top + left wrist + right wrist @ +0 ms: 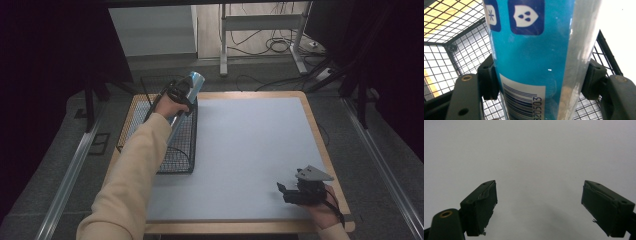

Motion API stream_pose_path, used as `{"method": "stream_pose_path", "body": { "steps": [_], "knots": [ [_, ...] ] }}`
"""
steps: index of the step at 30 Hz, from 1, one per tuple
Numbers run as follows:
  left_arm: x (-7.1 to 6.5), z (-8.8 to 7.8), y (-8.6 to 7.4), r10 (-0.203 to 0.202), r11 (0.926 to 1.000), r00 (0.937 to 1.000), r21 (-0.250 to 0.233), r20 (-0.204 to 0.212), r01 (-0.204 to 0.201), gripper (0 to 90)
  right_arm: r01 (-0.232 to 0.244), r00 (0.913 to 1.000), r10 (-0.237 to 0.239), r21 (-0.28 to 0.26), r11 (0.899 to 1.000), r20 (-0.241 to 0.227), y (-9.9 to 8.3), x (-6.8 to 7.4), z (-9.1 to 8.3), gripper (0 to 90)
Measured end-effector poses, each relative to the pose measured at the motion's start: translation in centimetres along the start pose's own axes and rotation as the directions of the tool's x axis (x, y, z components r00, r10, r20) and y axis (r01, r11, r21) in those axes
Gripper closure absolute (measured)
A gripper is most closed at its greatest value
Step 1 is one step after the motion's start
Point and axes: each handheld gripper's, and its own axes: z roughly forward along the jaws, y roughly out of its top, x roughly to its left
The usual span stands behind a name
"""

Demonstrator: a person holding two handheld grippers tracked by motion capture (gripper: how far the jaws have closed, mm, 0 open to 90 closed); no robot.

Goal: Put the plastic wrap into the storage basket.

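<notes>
A tall blue and silver tube-shaped package (186,97) with a barcode label leans over the black wire basket (181,150) at the table's left. My left gripper (178,94) is shut on the package (534,50); both pads press its sides above the basket's mesh floor (461,50). At the table's front right, my right gripper (284,192) rests low with its jaws wide apart. Between its fingers (482,205) there is only the bare white mat (529,157).
The white mat (250,150) covers the wooden table (320,145). Behind the table stand a metal frame (260,30) and loose cables (280,45) on the floor. Dark curtains flank both sides.
</notes>
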Motion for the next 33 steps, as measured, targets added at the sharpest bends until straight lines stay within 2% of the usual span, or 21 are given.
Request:
{"method": "stream_pose_path", "body": {
  "steps": [8, 10, 13, 14, 19, 21, 28, 30, 33],
  "knots": [
    [-0.1, 0.0, 0.0, 0.010, 0.9999, 0.9999, -0.002, -0.011, -0.010, 31.1, 0.001, 1.0000, -0.001, 0.001, 1.000, -0.001, 0.0, 0.1, 0.0, 13.6],
    [-0.2, -0.1, 0.0, 0.022, 0.9997, 0.9994, -0.006, -0.025, -0.023, 30.7, 0.001, 1.0000, -0.001, 0.001, 1.000, -0.001, 0.0, 0.1, 0.0, 13.6],
    [-0.3, -0.8, -0.1, 0.016, 0.9994, 0.9993, -0.031, -0.034, -0.017, 28.4, 0.001, 1.0000, -0.001, 0.001, 1.000, -0.002, 0.0, 0.1, 0.0, 13.6],
    [-0.3, -1.2, -0.2, 0.018, 0.9994, 0.9995, -0.029, -0.025, -0.018, 24.1, 0.001, 1.0000, -0.001, 0.002, 1.000, -0.002, 0.0, 0.1, 0.0, 13.6],
    [-0.4, -2.1, -0.6, 0.015, 0.9980, 0.9999, -0.062, 0.001, -0.015, 18.5, 0.001, 1.0000, -0.001, 0.005, 1.000, -0.004, 0.0, 0.1, 0.1, 13.6],
    [-0.5, -2.5, -1.1, 0.020, 0.9961, 0.9997, -0.086, 0.010, -0.019, 17.4, -0.001, 1.0000, 0.001, 0.007, 1.000, -0.002, 0.0, 0.1, 0.1, 13.6],
    [-0.5, -3.4, -2.7, 0.031, 0.9921, 0.9980, -0.123, 0.056, -0.024, 14.8, 0.000, 1.0000, 0.000, 0.008, 1.000, -0.003, 0.0, 0.2, 0.1, 13.6],
    [-0.5, -3.5, -3.0, 0.032, 0.9915, 0.9979, -0.127, 0.057, -0.025, 14.7, -0.002, 1.0000, 0.002, 0.008, 1.000, -0.002, 0.0, 0.2, 0.1, 13.6],
    [-0.5, -4.2, -4.2, 0.024, 0.9868, 0.9970, -0.161, 0.074, -0.012, 14.0, -0.001, 1.0000, 0.001, 0.006, 1.000, -0.001, 0.0, 0.2, 0.1, 13.6]
  ]
}}
